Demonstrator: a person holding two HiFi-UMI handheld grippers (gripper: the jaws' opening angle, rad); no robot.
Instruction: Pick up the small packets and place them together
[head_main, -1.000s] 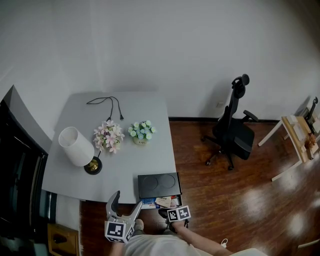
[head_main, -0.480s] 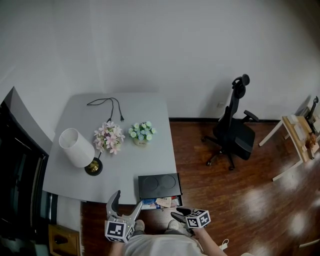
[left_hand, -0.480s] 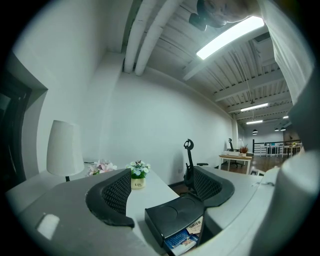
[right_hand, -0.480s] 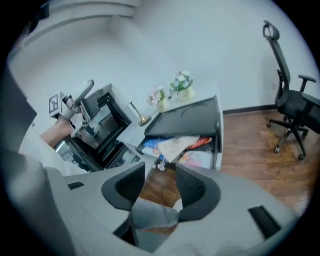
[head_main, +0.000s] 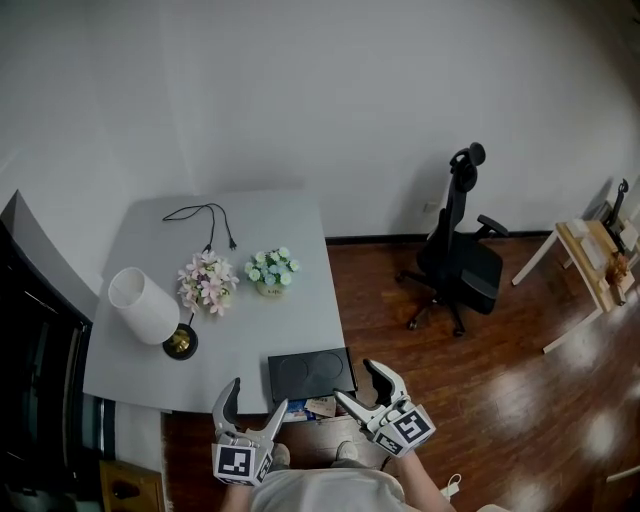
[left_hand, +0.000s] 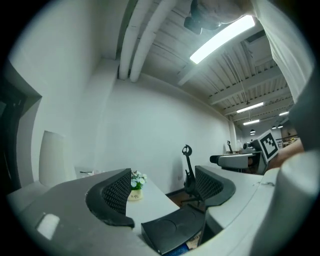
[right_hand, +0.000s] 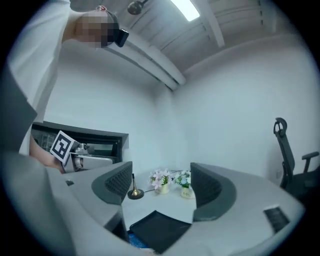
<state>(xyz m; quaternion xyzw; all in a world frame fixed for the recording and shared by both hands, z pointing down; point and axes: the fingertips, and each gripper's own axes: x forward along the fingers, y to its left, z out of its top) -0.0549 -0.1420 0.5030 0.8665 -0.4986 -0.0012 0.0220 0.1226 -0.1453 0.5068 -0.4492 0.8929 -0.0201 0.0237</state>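
Head view: I am hovering my left gripper (head_main: 257, 398) and right gripper (head_main: 356, 382) by the small colourful packets (head_main: 318, 407) beneath the flat black tray (head_main: 310, 372). Left gripper view — jaws gaping, empty. Right gripper view — jaws have just been opening, empty; I should be aiming squarely at one packet.

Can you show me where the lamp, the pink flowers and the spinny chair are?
lamp (head_main: 140, 305): head view, on its white shade.
pink flowers (head_main: 205, 281): head view, on the blossoms in the middle of the bunch.
office chair (head_main: 468, 270): head view, on its black seat.
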